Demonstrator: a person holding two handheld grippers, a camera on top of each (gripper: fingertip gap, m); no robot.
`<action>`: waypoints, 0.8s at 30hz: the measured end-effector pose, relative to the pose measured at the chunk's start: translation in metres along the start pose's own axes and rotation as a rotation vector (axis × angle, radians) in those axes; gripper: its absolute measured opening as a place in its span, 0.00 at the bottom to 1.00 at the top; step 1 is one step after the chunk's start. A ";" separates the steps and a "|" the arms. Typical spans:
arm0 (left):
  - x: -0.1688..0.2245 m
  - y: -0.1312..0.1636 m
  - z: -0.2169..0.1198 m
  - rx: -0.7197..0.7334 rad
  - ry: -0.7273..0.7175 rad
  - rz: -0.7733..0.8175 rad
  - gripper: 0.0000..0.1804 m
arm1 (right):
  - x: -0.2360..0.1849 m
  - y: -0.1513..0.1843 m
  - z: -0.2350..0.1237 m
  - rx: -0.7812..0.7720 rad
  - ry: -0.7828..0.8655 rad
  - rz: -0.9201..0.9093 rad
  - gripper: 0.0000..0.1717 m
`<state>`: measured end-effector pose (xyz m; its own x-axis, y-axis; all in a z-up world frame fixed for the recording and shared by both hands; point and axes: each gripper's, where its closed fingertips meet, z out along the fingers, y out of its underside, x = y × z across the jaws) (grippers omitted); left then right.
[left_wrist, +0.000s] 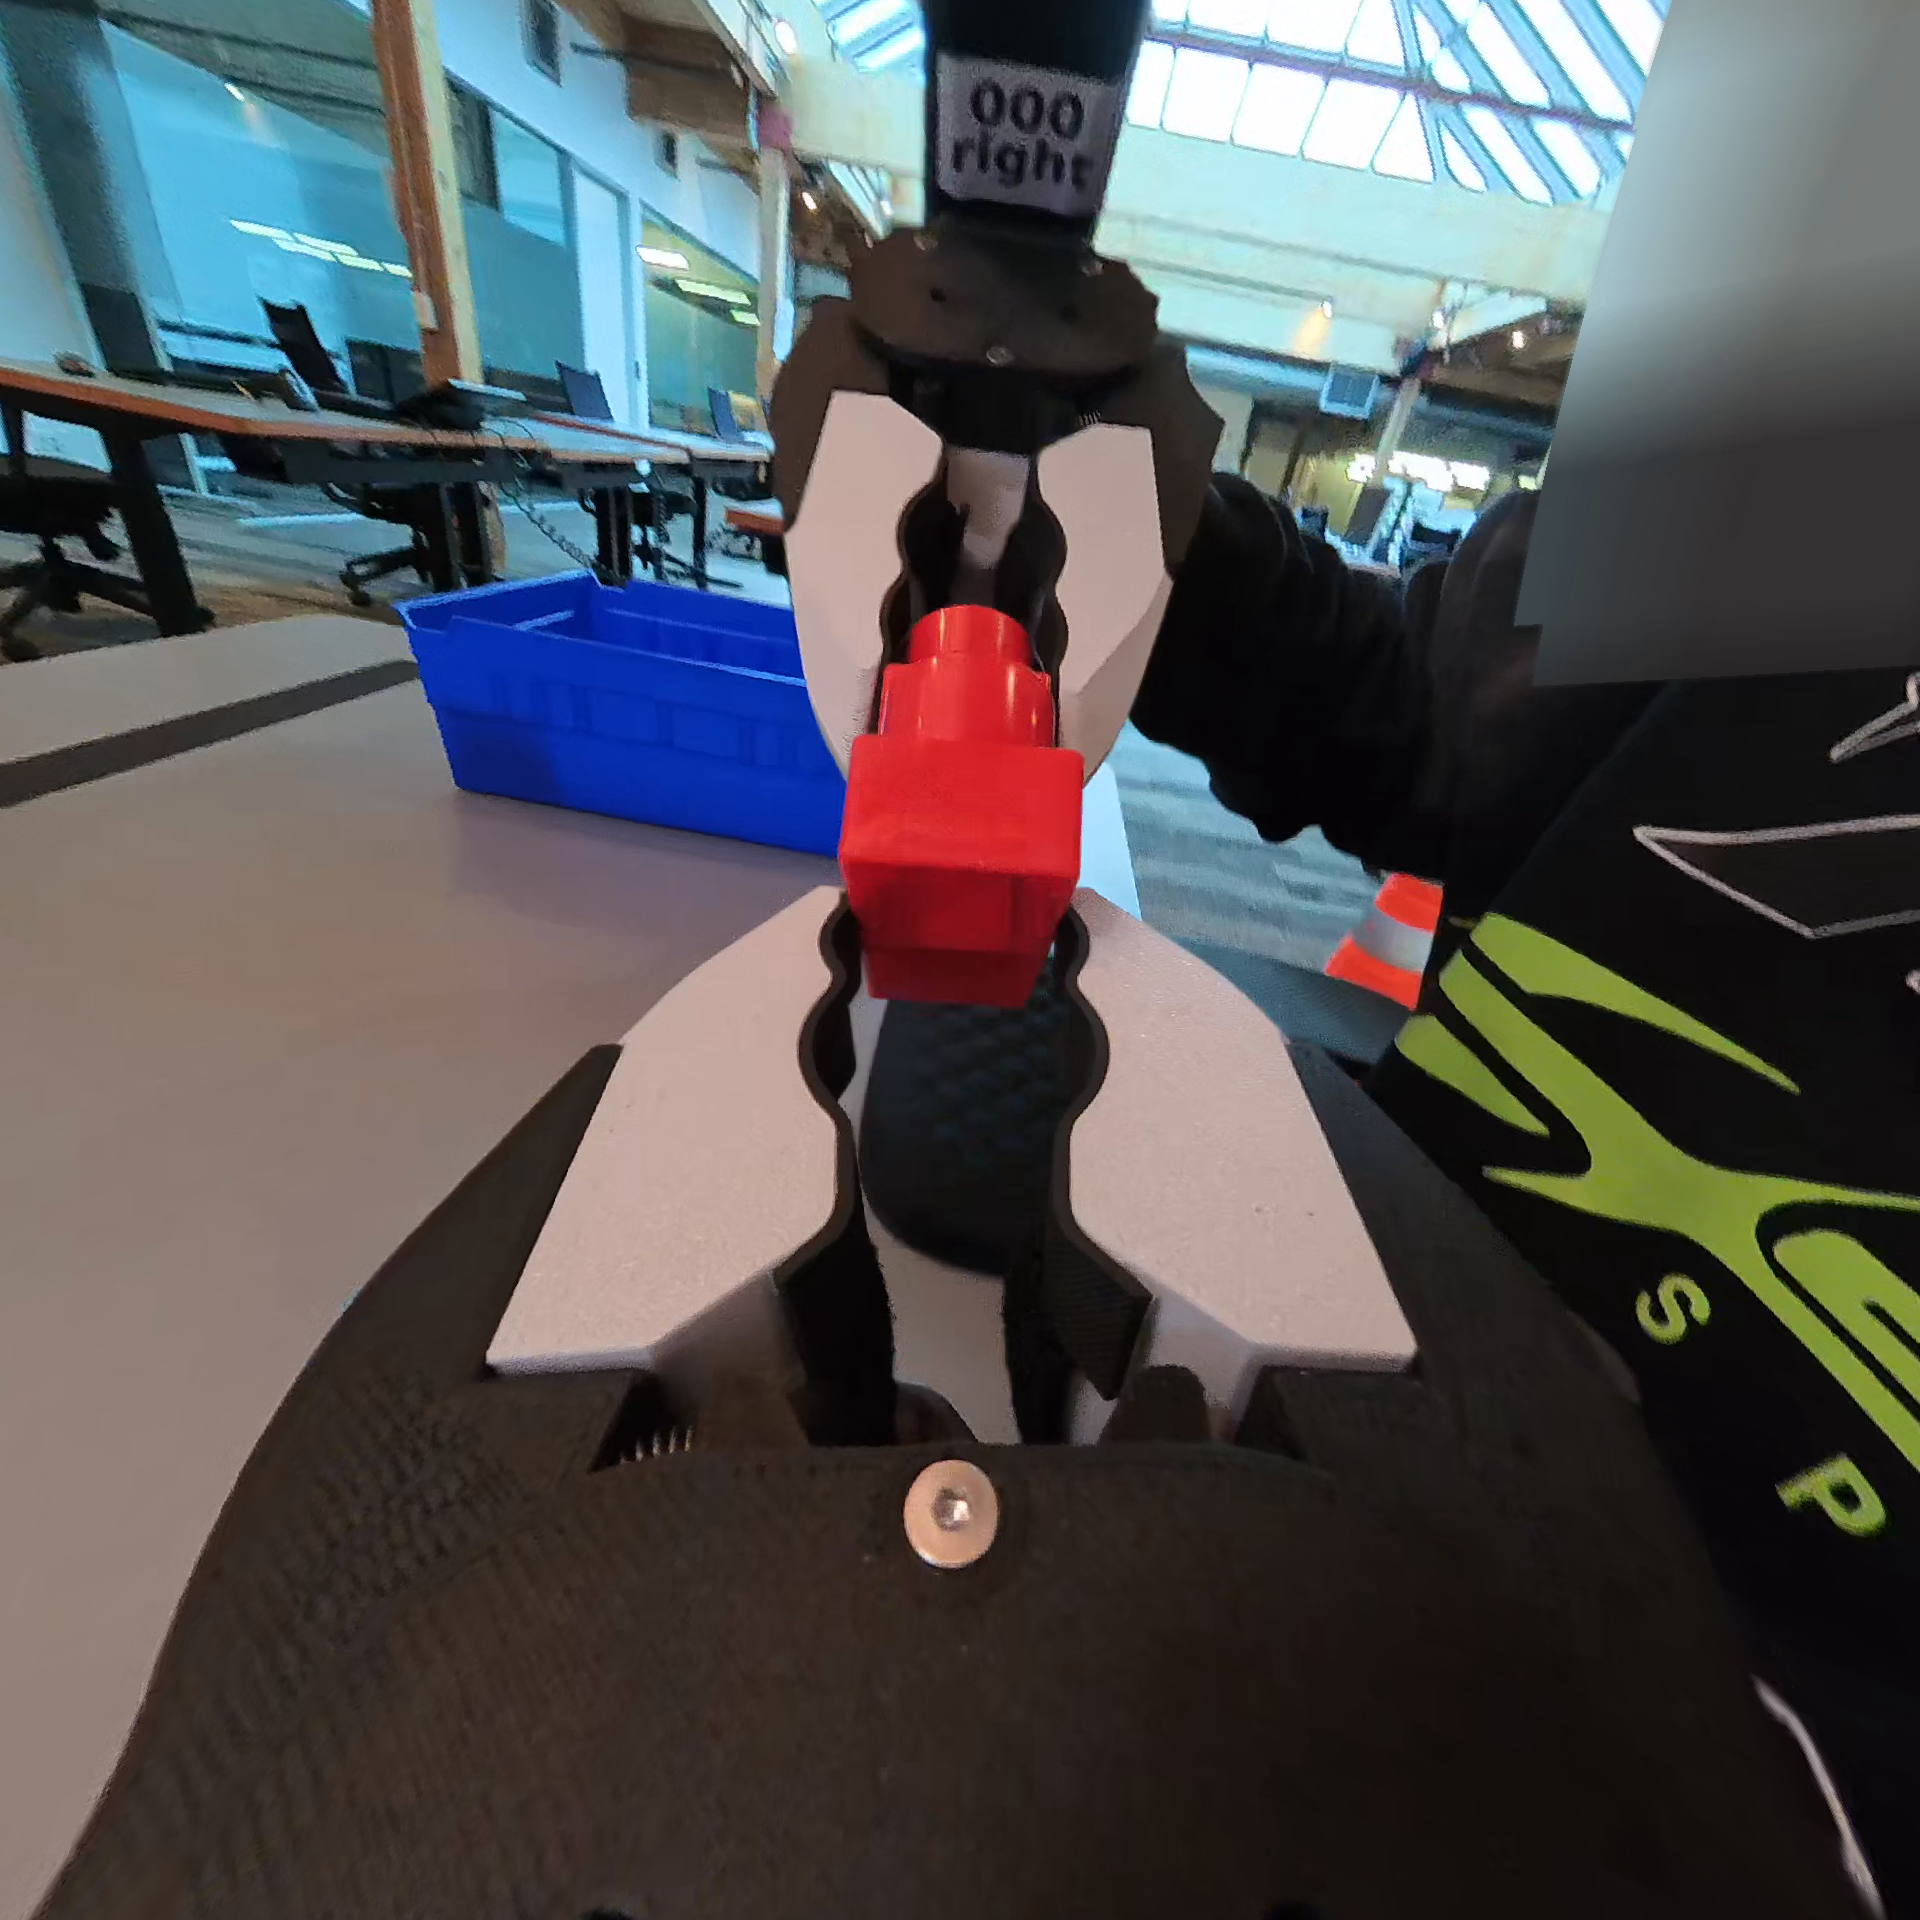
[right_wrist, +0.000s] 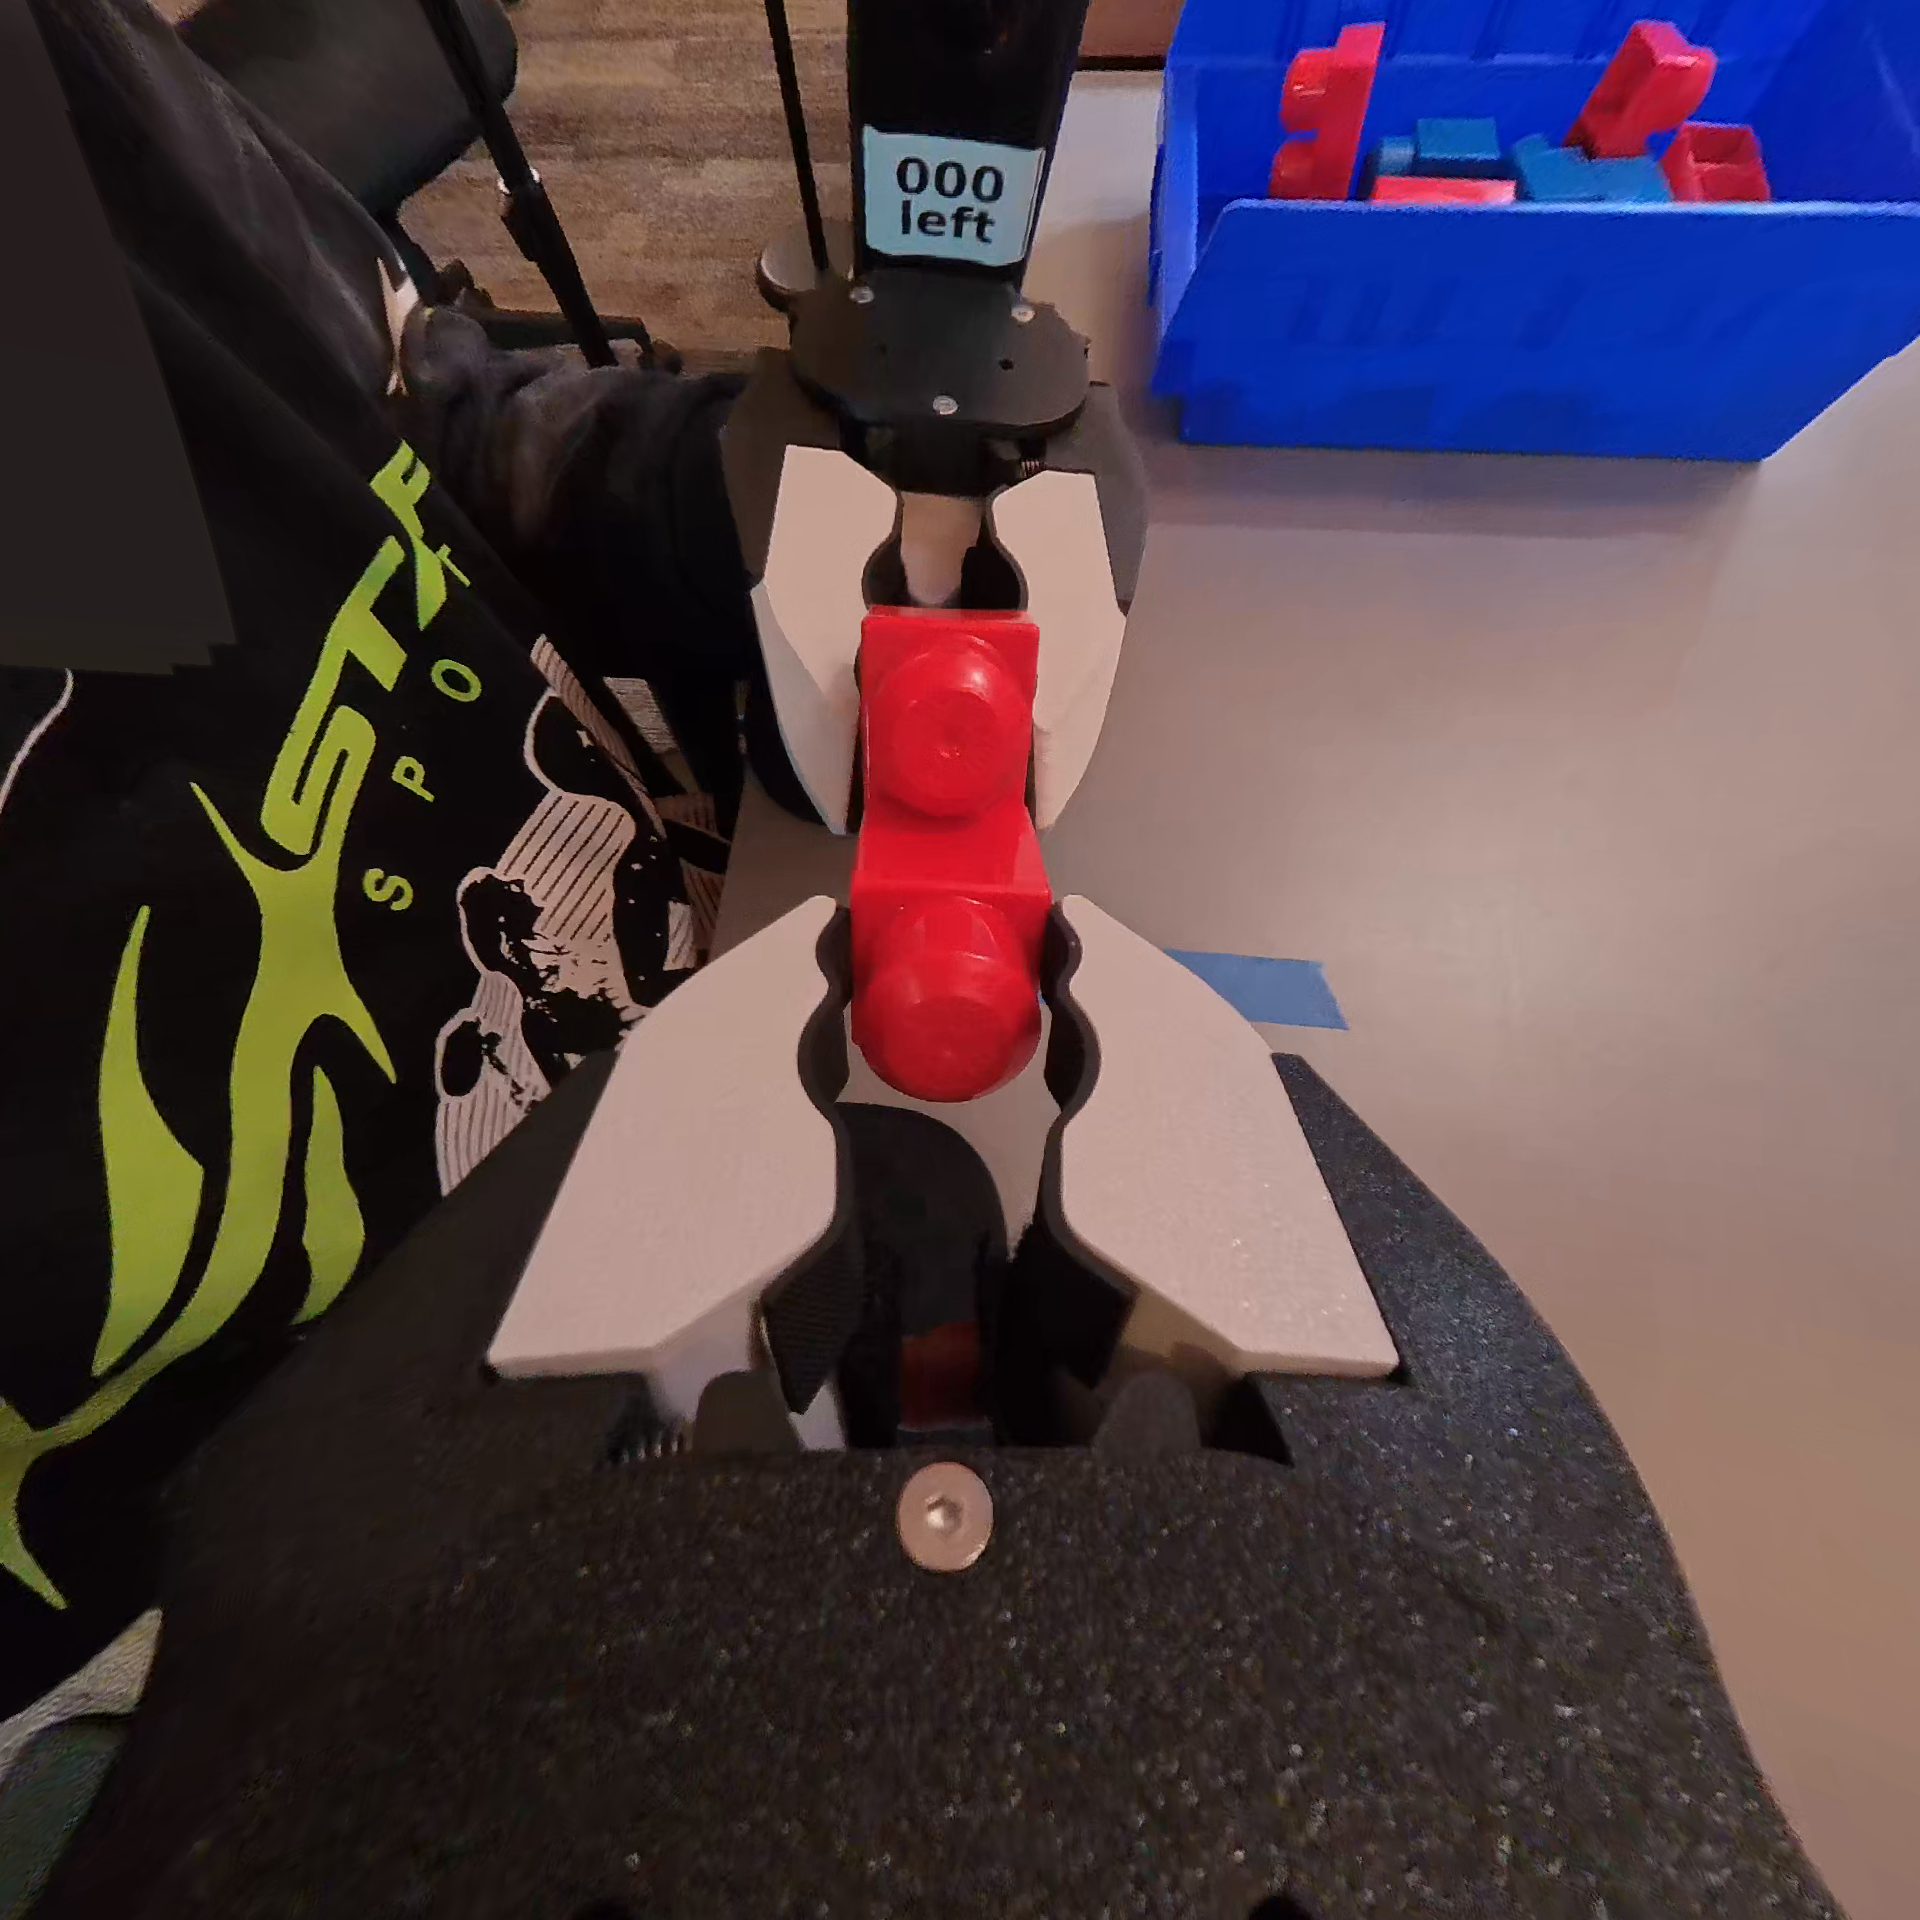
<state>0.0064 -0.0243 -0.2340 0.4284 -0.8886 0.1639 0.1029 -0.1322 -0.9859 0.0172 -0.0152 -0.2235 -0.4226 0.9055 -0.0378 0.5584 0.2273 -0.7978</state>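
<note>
A red block (left_wrist: 961, 831) with two round studs (right_wrist: 945, 727) is held in the air between my two grippers, which face each other above the grey table's (left_wrist: 312, 935) edge. My left gripper (left_wrist: 956, 935) is shut on the block's square end, with its pads against both sides. My right gripper (right_wrist: 945, 935) is shut on the other end, with its pads against the sides by the near stud. The right gripper (left_wrist: 971, 717) also shows in the left wrist view, and the left gripper (right_wrist: 940, 810) in the right wrist view. I cannot tell whether the block is one piece or two joined.
A blue bin (right_wrist: 1507, 332) with several red and blue blocks (right_wrist: 1538, 156) stands on the table (right_wrist: 1455, 727); it also shows in the left wrist view (left_wrist: 623, 717). Blue tape (right_wrist: 1262, 987) lies on the table. A person in a black printed shirt (left_wrist: 1662, 1143) is close by. An orange cone (left_wrist: 1387, 940) stands on the floor.
</note>
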 end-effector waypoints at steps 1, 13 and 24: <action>-0.001 -0.004 0.002 0.026 -0.008 -0.006 0.21 | 0.002 -0.001 -0.004 -0.005 0.017 -0.023 0.21; -0.060 -0.024 -0.055 0.274 -0.335 0.035 0.56 | 0.109 0.111 -0.226 -0.553 0.463 -0.117 0.21; -0.052 -0.008 -0.042 0.159 -0.294 0.113 0.56 | 0.157 0.251 -0.272 -0.810 0.297 0.030 0.21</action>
<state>-0.0544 0.0050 -0.2362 0.6832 -0.7258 0.0798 0.1688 0.0507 -0.9843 0.2854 0.2813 -0.2659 -0.2588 0.9457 0.1969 0.9509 0.2852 -0.1199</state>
